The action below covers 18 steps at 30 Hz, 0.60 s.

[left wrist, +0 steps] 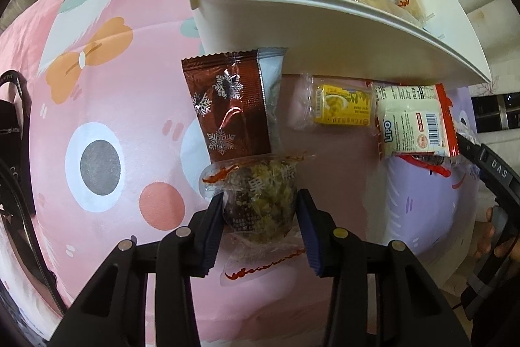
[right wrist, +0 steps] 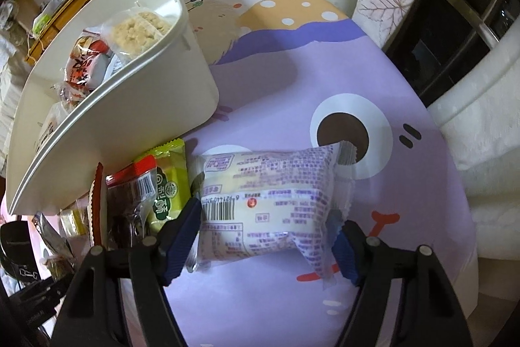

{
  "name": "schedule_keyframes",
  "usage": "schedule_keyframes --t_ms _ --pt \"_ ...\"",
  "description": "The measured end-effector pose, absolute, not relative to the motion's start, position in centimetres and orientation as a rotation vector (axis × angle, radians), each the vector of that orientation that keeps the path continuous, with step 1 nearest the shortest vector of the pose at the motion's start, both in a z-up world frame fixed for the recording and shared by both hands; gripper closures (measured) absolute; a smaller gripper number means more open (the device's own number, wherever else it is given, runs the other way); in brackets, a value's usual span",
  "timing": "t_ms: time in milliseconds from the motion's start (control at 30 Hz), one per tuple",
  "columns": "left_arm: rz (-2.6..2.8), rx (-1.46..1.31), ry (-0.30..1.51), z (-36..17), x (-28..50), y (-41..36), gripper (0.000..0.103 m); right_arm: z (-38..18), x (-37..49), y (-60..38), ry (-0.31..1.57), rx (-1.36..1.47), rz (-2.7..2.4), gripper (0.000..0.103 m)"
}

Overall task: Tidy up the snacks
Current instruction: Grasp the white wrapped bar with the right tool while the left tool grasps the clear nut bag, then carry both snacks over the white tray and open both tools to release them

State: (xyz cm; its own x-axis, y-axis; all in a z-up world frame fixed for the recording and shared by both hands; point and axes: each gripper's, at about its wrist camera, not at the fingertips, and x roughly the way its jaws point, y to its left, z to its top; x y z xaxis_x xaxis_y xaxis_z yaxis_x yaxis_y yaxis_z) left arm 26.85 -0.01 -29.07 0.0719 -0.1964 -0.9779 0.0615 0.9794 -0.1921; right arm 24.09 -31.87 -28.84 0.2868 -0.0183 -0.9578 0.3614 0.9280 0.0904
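Two handheld grippers point steeply down at snacks lying on a cartoon-printed bench cover (left wrist: 107,106) beside a white bin (left wrist: 325,31) that already holds several packets.

The left gripper (left wrist: 260,217) has its jaws pinching a clear-wrapped nut-and-seed cake (left wrist: 260,204) across its narrow width; the cake's long axis runs straight away from the jaws, toward the bin just beyond.

The right gripper (right wrist: 266,236) has its jaws spread around a pale cake packet (right wrist: 263,200) whose long axis lies crosswise, from one jaw to the other. Both pads sit at its crimped ends; I cannot tell whether they press.

Only the left view shows a brown snowflake packet (left wrist: 227,106) and a yellow snack (left wrist: 338,106). Only the right view shows a green packet (right wrist: 169,184) against the bin wall.
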Motion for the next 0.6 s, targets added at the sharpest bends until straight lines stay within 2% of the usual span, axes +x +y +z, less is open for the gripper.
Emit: schedule_keyframes --t_ms 267,600 --pt "-0.172 -0.127 1.478 -28.9 26.1 -0.4 0.062 -27.7 22.8 -31.6 1.262 0.282 -0.225 0.041" --pt "-0.168 -0.134 1.438 -26.1 24.8 -0.9 0.062 -25.8 21.8 -33.4 1.244 0.281 -0.201 0.043"
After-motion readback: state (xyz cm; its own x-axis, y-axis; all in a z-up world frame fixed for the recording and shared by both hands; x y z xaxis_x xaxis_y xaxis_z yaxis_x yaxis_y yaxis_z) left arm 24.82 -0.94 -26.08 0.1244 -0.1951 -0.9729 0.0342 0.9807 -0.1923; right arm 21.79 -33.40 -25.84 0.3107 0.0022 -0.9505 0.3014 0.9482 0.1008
